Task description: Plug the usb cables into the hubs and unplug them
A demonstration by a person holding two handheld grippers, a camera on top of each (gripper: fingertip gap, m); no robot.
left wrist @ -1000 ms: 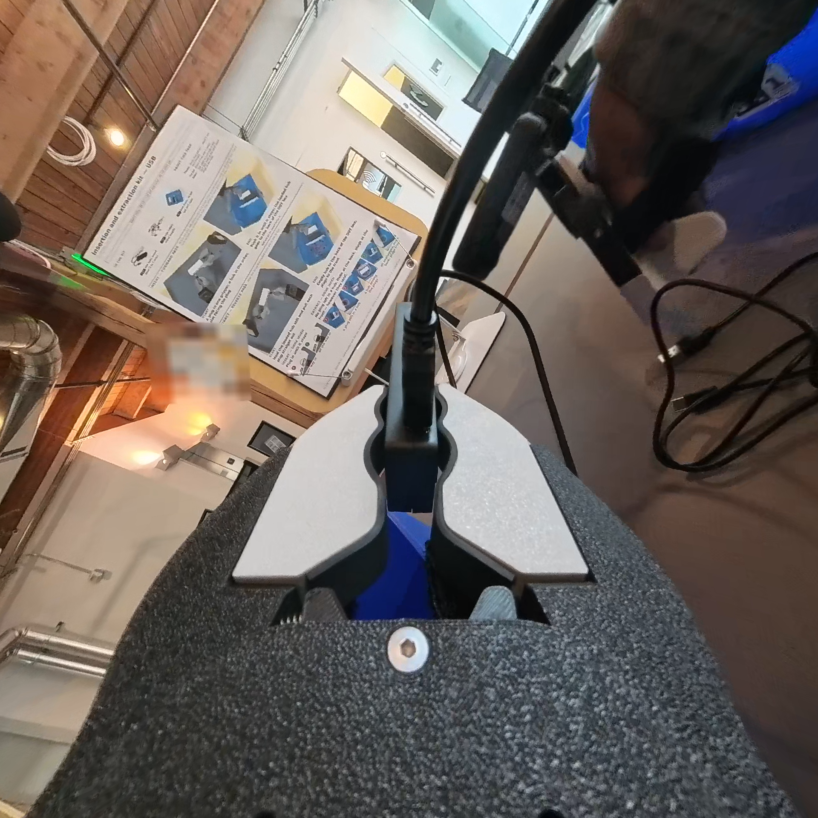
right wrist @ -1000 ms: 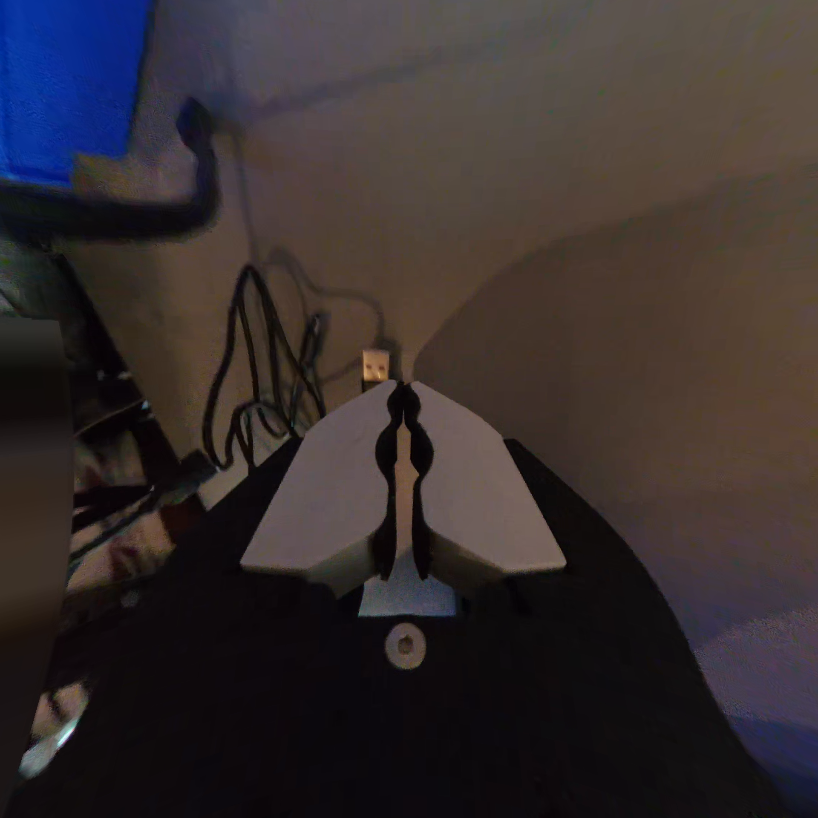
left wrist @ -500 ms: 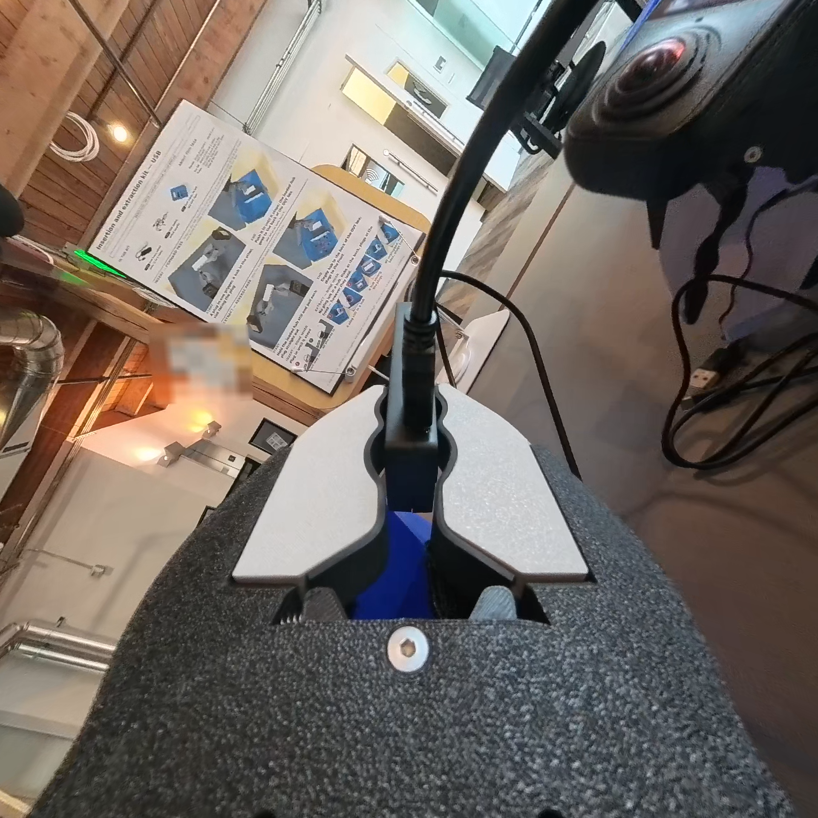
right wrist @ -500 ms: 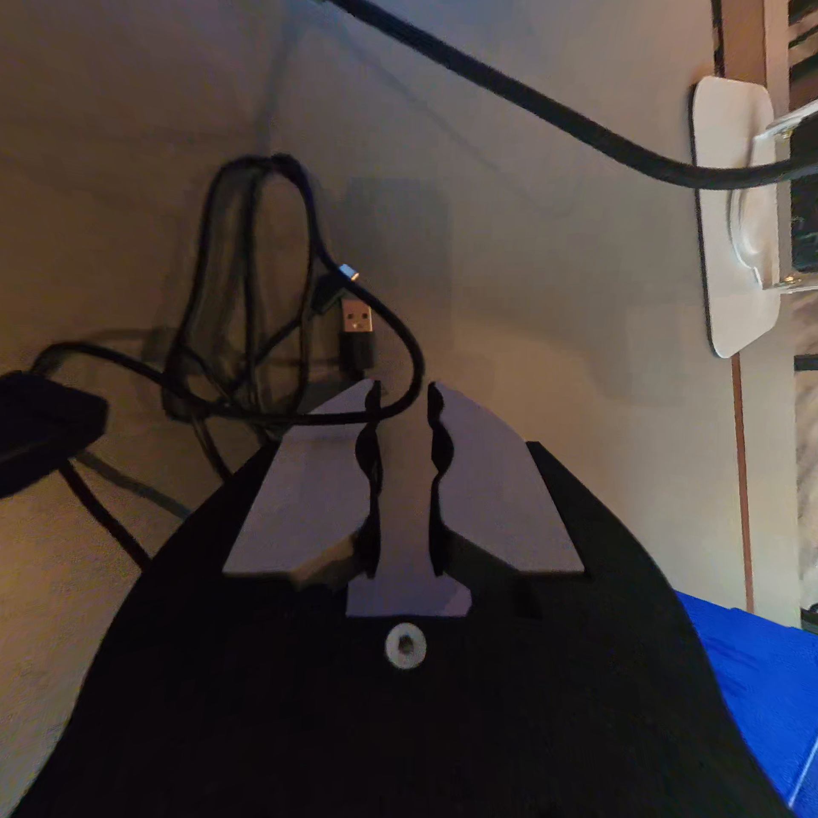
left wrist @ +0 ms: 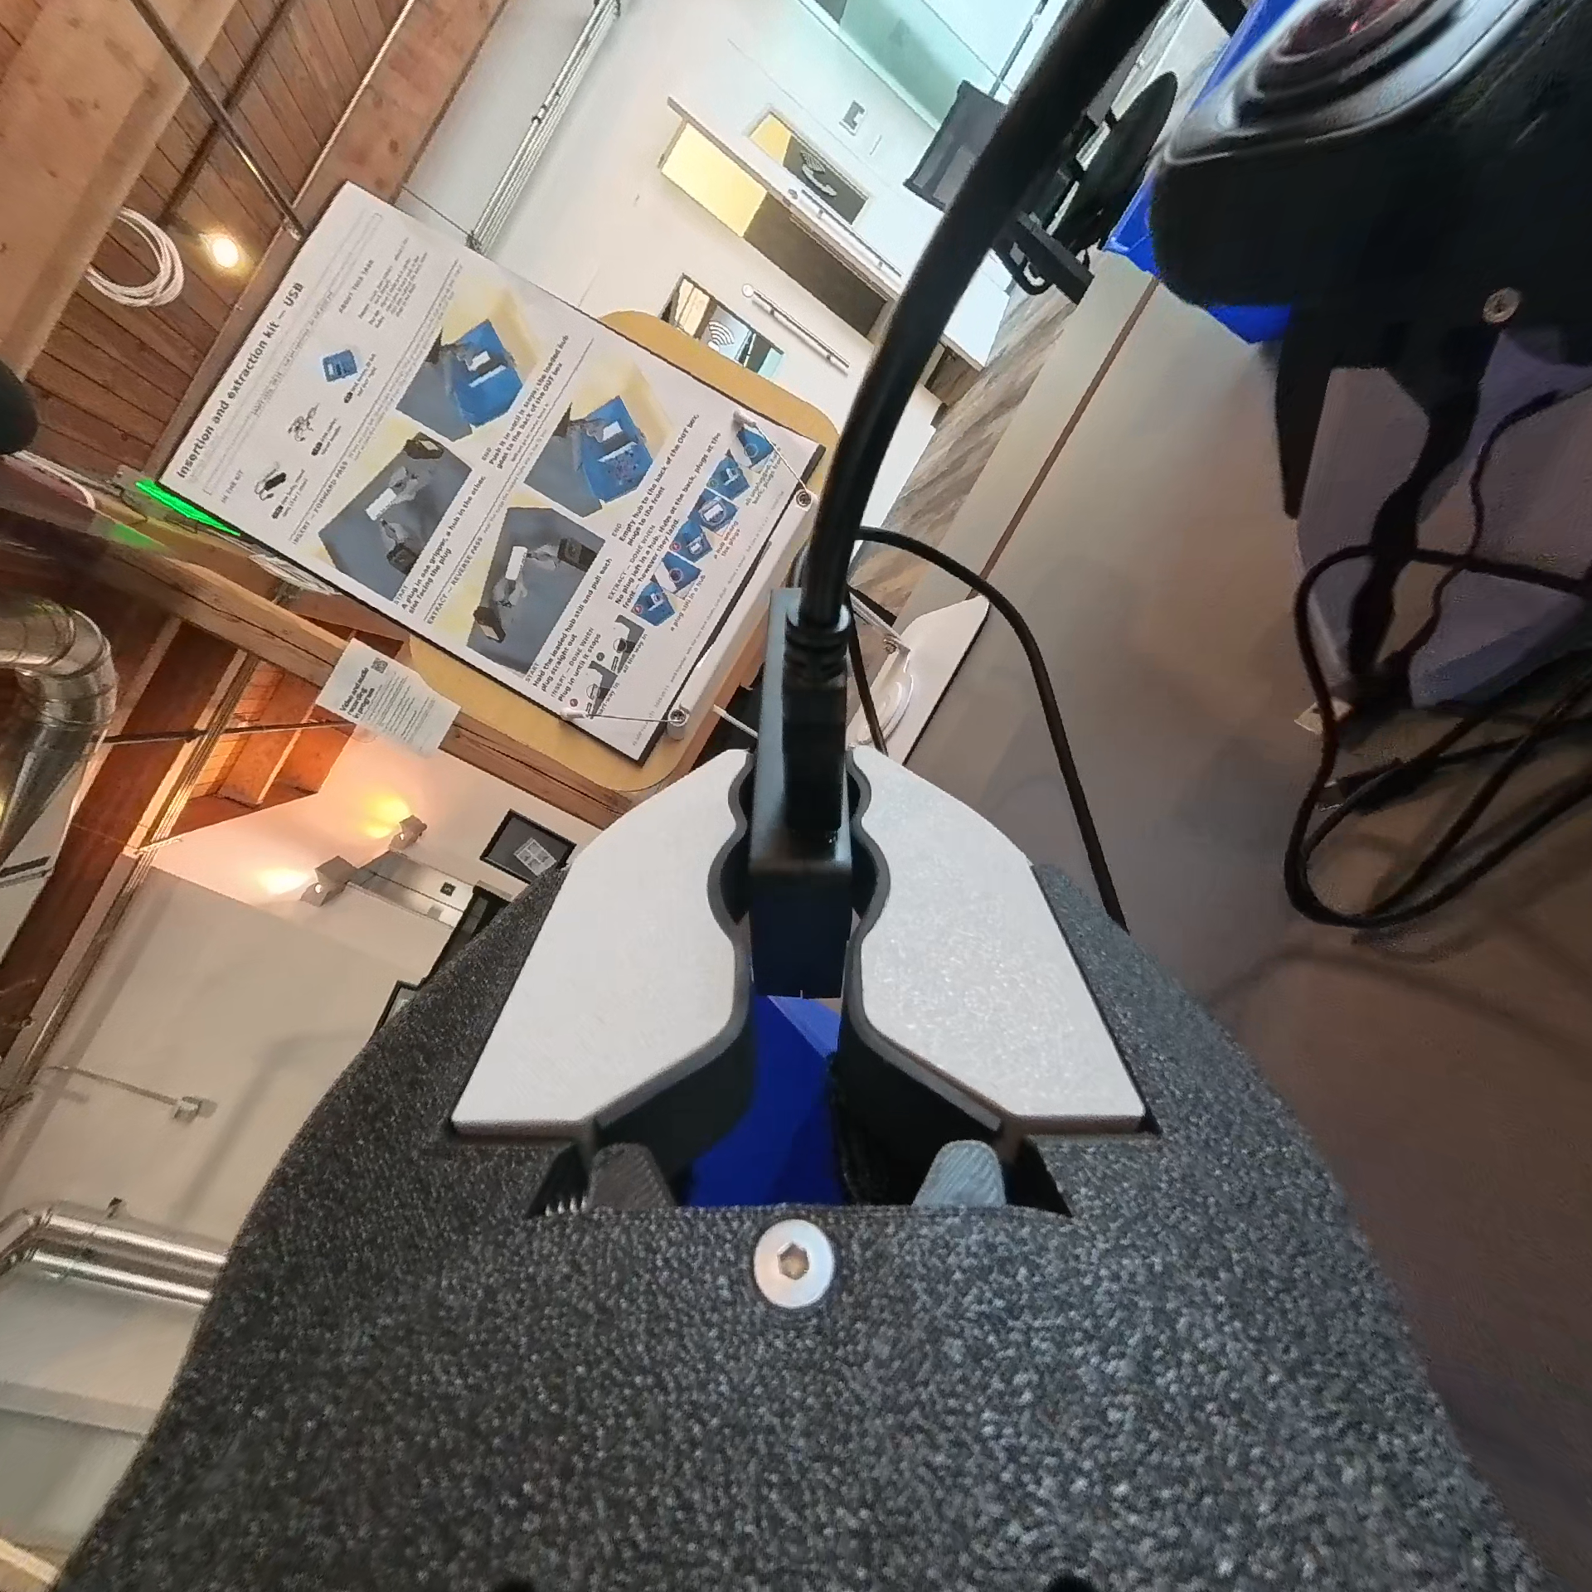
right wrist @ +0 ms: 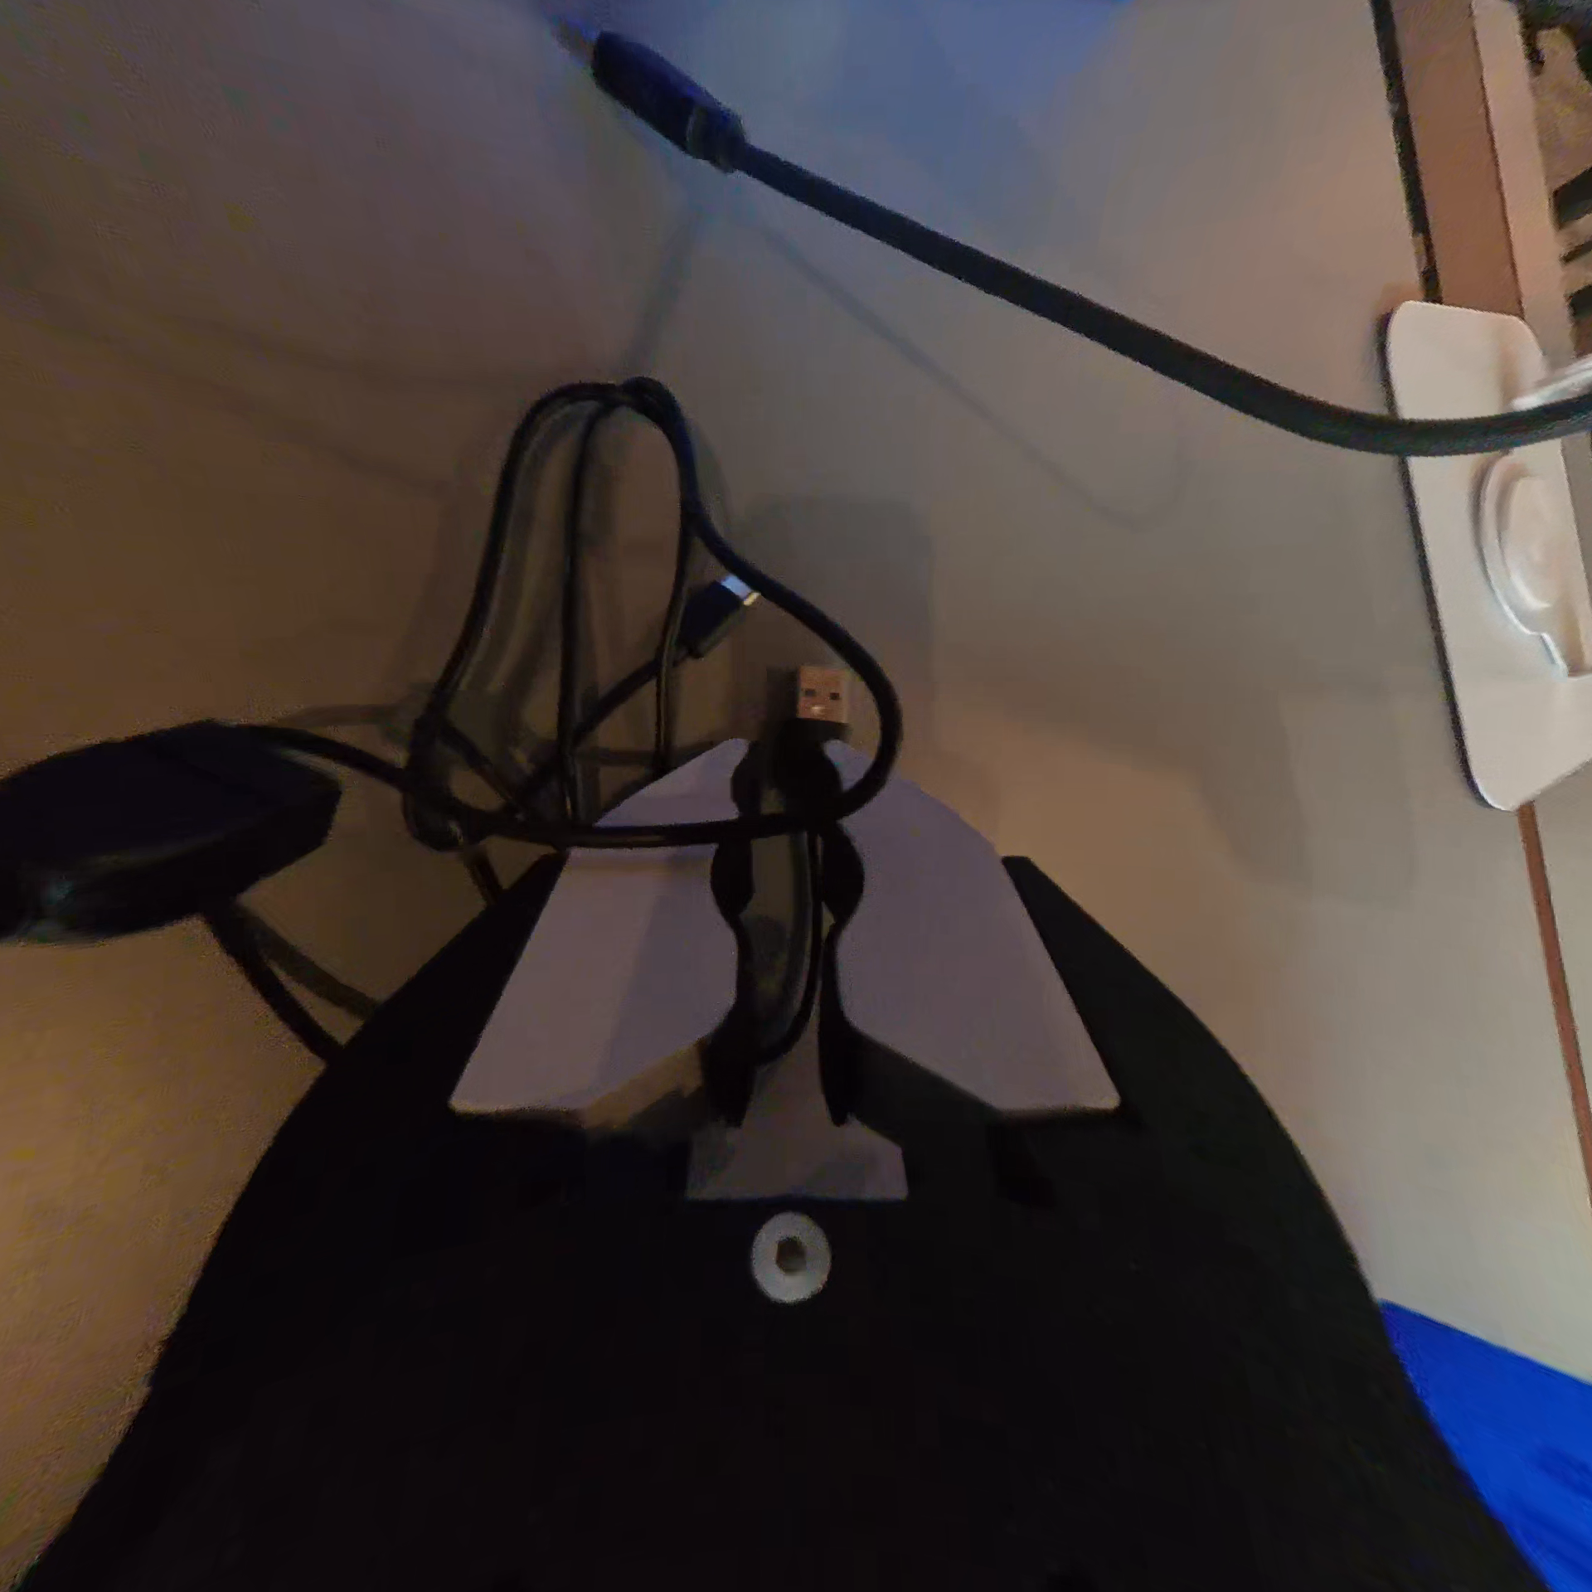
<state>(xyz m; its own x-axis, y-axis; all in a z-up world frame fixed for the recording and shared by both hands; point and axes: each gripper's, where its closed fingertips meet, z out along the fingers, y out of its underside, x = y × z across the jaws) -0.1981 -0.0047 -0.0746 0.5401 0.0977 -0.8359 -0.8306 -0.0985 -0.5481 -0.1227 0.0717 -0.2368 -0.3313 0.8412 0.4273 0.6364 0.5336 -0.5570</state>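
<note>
— Starting with the hub [left wrist: 797, 861]: anything plugged in?

— Its ports are hidden. It is a black block with a thick black cable [left wrist: 904, 301] arching up out of its far end.

— What lies around it?

— An instruction poster [left wrist: 482, 482] stands beyond the counter's [right wrist: 258, 345] far edge. To the right, a tangle of thin black cables [right wrist: 586, 646] lies on the counter, and a USB plug [right wrist: 825, 693] sticks out of it, metal end pointing away. A braided cable [right wrist: 1034, 293] crosses above, running to a white pad [right wrist: 1464, 560] at the right edge.

— And the grippers?

— The left gripper [left wrist: 797, 775] is clamped tight on the hub, both fingers pressing its sides. The right gripper [right wrist: 788, 767] has a narrow gap; the plug's black sleeve sits between its tips, with a cable loop across them. I cannot tell whether they touch the sleeve.
</note>
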